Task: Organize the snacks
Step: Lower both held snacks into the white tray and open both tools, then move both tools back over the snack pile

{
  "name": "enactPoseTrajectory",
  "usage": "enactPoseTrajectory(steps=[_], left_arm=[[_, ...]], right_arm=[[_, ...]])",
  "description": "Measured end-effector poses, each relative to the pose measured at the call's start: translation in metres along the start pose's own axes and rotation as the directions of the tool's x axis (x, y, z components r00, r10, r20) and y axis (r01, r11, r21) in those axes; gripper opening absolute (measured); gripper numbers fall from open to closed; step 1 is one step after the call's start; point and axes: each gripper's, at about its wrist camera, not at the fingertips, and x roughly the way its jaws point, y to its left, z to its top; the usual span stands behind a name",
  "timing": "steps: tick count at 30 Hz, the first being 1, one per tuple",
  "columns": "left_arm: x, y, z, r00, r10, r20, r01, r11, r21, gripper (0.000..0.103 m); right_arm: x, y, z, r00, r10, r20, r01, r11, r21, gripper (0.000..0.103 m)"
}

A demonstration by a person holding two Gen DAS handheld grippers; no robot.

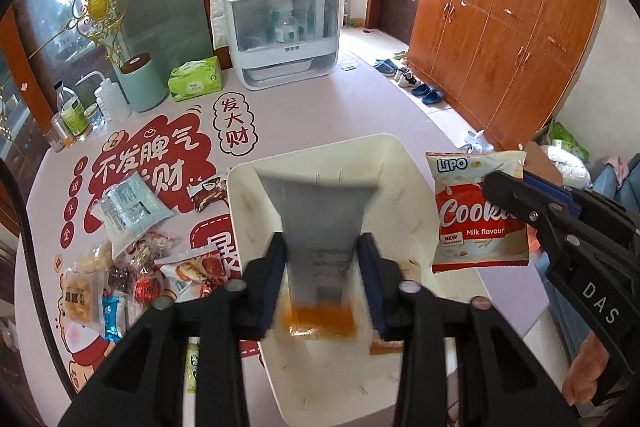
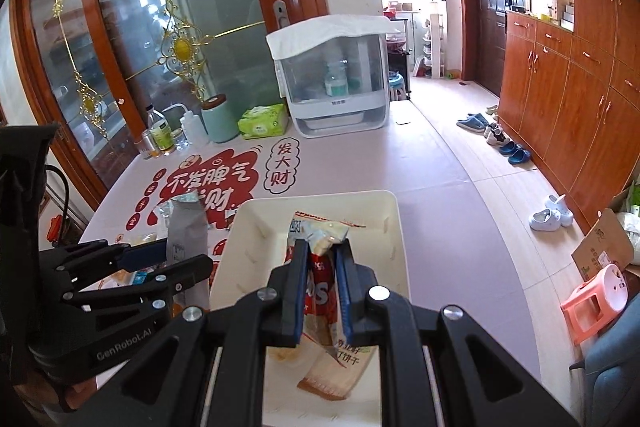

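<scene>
A white plastic bin (image 1: 404,163) (image 2: 392,211) sits on the table's right part. My left gripper (image 1: 322,247) is shut on a silver snack packet (image 1: 320,211), held above the bin; it also shows in the right wrist view (image 2: 187,239). My right gripper (image 2: 322,247) is shut on a red and white Lipo cookie packet (image 2: 320,231), held over the bin; in the left wrist view this packet (image 1: 472,215) hangs at the bin's right side. A tan biscuit packet (image 2: 336,367) lies inside the bin. Several loose snacks (image 1: 132,259) lie left of the bin.
At the table's back stand a white cabinet-like appliance (image 1: 280,27), a green tissue pack (image 1: 196,79), a mint canister (image 1: 140,83) and bottles (image 1: 76,115). The table's edge runs right of the bin. Beyond it are wooden cupboards (image 2: 560,87), shoes and a pink stool (image 2: 596,299).
</scene>
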Motion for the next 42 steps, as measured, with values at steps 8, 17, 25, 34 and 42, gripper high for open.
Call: enactPoseTrajectory(steps=[8,17,25,34,42], left_arm=[[0.027,-0.008,0.012,0.999,0.040,-0.025,-0.040,0.999,0.002,0.032],[0.030,-0.009,0.016,0.997,0.078,0.000,-0.078,0.997,-0.002,0.083],[0.028,-0.003,0.010,0.995,0.095,-0.010,-0.095,0.995,-0.009,0.085],[0.017,0.008,0.003,0.995,0.099,-0.007,-0.099,0.994,-0.044,0.086],[0.007,0.012,-0.007,0.994,0.108,-0.004,-0.108,0.993,-0.046,0.087]], right_arm=[[0.027,-0.009,0.011,0.999,-0.016,-0.039,0.016,1.000,-0.002,0.014],[0.042,-0.009,0.018,0.998,-0.043,-0.054,0.041,0.999,-0.032,0.020],[0.045,-0.006,0.017,0.998,-0.047,-0.052,0.045,0.998,-0.037,0.044],[0.045,-0.001,0.011,0.997,-0.037,-0.073,0.036,0.999,-0.023,0.044],[0.041,0.006,0.003,0.995,-0.026,-0.092,0.025,1.000,-0.009,0.044]])
